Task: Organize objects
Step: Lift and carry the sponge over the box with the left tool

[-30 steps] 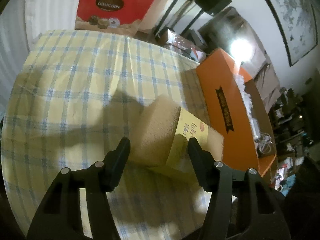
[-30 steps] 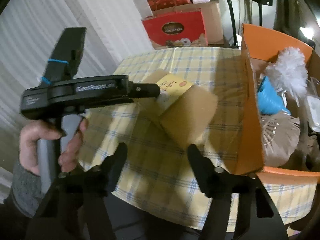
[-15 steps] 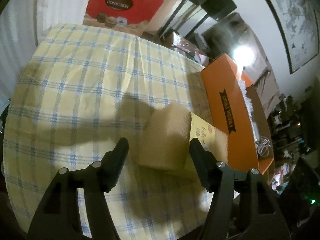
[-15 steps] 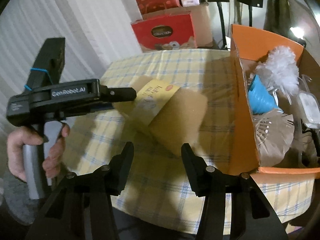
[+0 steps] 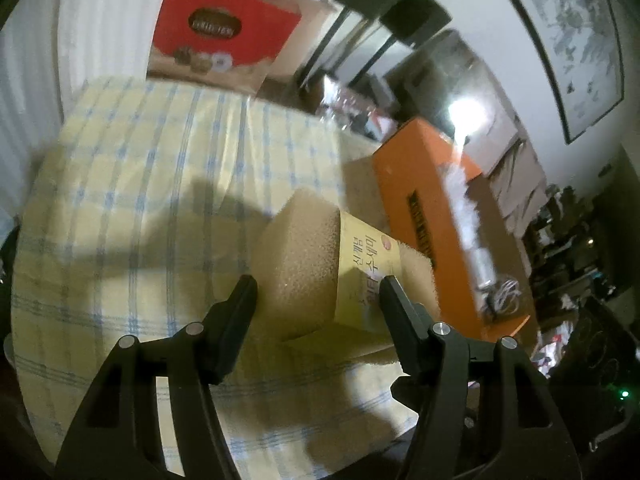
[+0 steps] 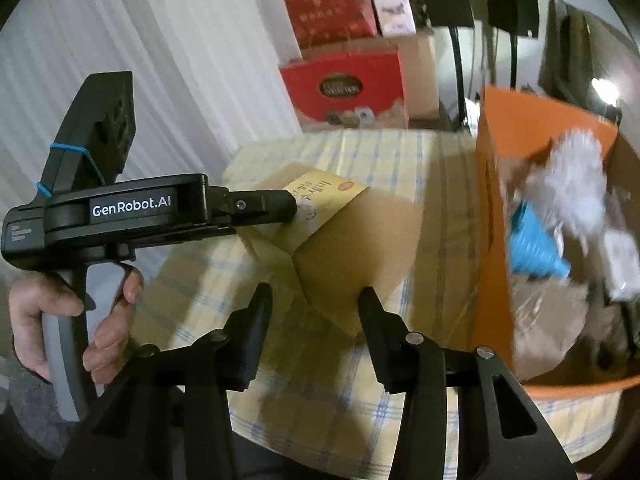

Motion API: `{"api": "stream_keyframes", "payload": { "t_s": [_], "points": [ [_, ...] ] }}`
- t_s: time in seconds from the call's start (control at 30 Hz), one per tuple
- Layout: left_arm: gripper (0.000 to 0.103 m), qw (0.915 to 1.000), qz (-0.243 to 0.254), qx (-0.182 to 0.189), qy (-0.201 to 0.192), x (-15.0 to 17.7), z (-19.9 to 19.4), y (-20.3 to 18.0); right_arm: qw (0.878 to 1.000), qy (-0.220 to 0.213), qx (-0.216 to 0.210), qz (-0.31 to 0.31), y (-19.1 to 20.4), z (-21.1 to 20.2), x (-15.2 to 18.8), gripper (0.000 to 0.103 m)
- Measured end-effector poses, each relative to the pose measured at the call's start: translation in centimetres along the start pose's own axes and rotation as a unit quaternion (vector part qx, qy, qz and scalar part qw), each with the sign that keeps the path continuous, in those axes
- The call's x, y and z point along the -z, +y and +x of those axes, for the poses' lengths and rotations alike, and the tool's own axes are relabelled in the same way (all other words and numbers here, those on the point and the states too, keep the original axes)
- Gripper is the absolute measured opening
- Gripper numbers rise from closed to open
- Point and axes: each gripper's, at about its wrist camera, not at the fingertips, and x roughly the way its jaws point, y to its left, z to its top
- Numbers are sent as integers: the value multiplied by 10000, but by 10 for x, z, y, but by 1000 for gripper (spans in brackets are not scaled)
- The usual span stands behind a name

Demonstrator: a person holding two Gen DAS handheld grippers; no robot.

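The tablecloth (image 5: 132, 200) left of the sponge (image 5: 300, 268) lies open. On the right, the orange box (image 5: 424, 200) stands close beside the sponge, leaving only a narrow gap.

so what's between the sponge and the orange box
Only a bare strip of checked tablecloth, in shadow, separates the sponge from the orange box; the right wrist view shows it.
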Motion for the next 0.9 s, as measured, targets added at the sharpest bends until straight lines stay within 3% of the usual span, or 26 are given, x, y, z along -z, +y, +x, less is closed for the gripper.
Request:
{"api": "stream_keyframes", "payload": {
  "t_s": [0.23, 0.47, 0.67, 0.9],
  "points": [
    [59, 9987, 354, 52, -374, -27, -26, -45, 9996, -267, -45, -83, -7, -39, -29, 47],
    [59, 9964, 645, 182, -520, -58, -19, -99, 9990, -402, 113, -143, -40, -73, -64, 47],
    [60, 9952, 839, 368, -350, -79, 20, -144, 9979, -467, 444, 85, -101, -85, -87, 47],
    [61, 9945, 962, 417, 24, -98, 83, -181, 9958, -333, 786, 316, -171, -70, -108, 47]
  ]
}}
